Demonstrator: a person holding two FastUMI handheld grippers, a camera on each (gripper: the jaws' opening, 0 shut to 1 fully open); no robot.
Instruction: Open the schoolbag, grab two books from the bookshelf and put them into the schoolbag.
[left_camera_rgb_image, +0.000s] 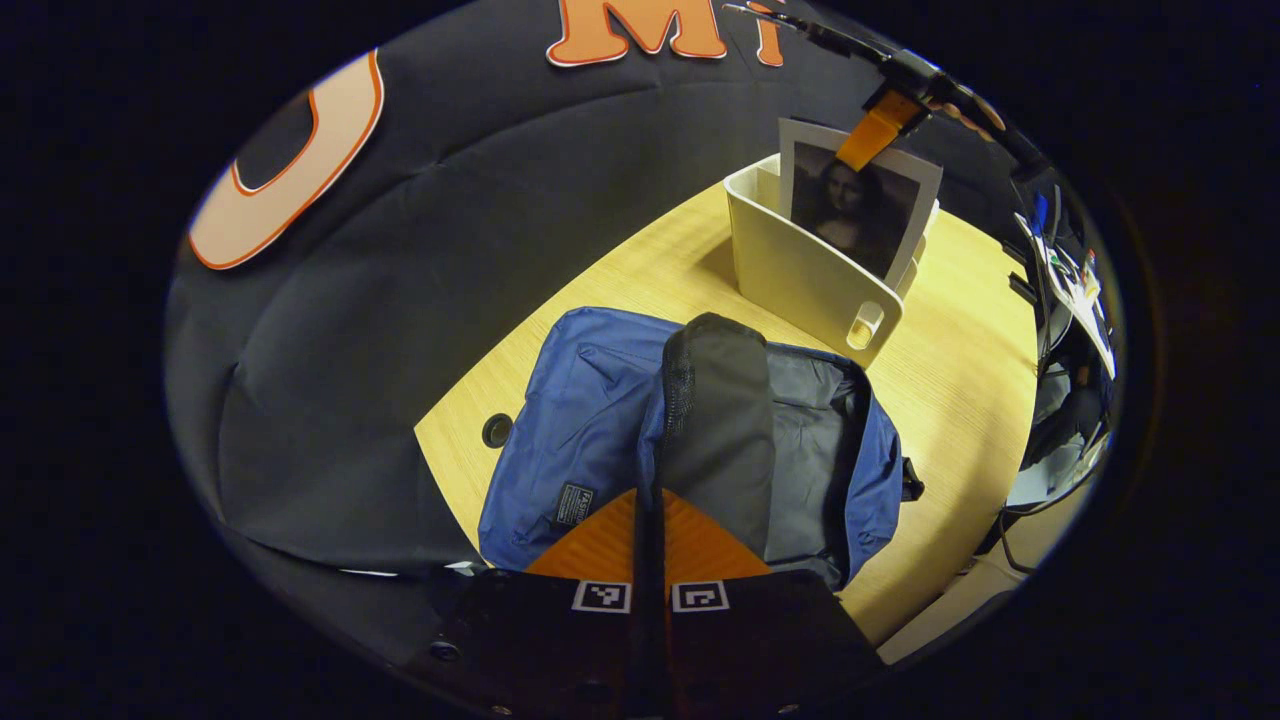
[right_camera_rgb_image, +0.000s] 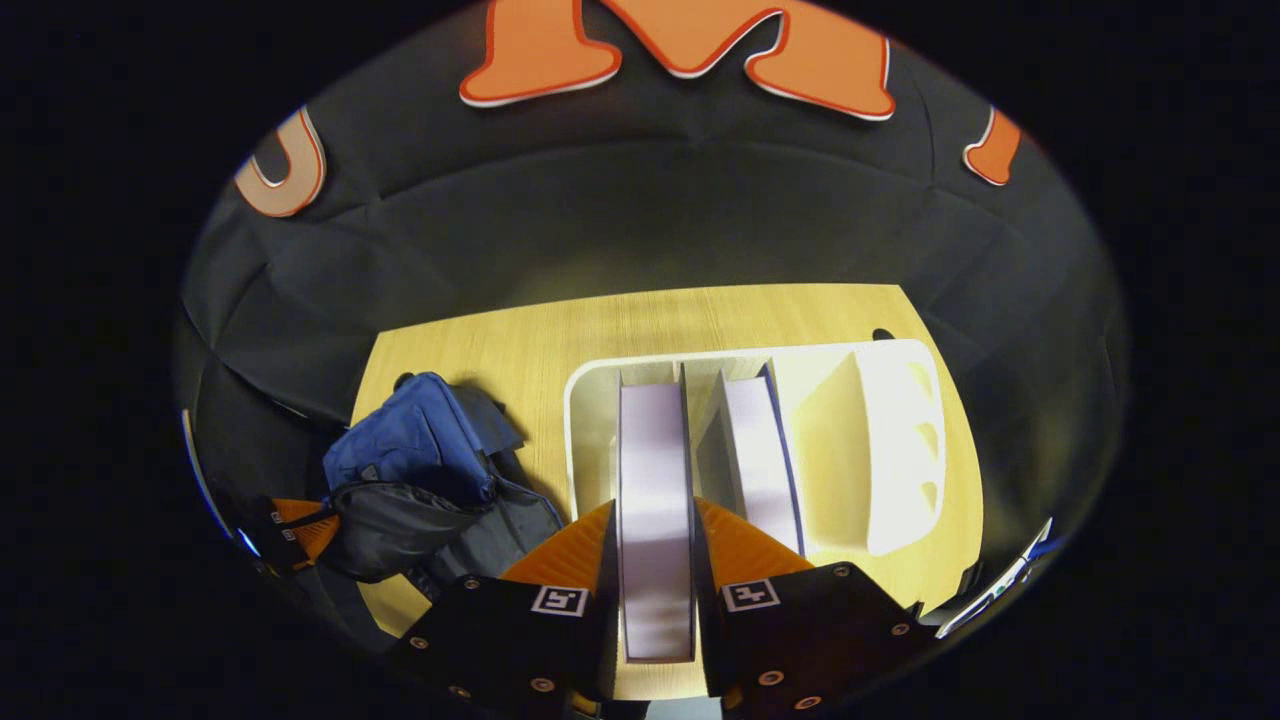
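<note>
Blue schoolbag (left_camera_rgb_image: 590, 420): I see it lying unzipped on the wooden worktop (left_camera_rgb_image: 960, 380), grey lining showing.
Left gripper (left_camera_rgb_image: 650, 545): my jaws are clamped on the bag's dark flap (left_camera_rgb_image: 715, 410), held up over the opening.
Bookshelf (right_camera_rgb_image: 880, 440): white, standing at two o'clock from the bag in the left gripper view.
Right gripper (right_camera_rgb_image: 655, 560): my jaws are clamped on the first book (right_camera_rgb_image: 655, 470), one finger on each cover, upright in the shelf's left slot.
Second book (right_camera_rgb_image: 755, 455): leans in the slot just beside, at three o'clock of the first.
</note>
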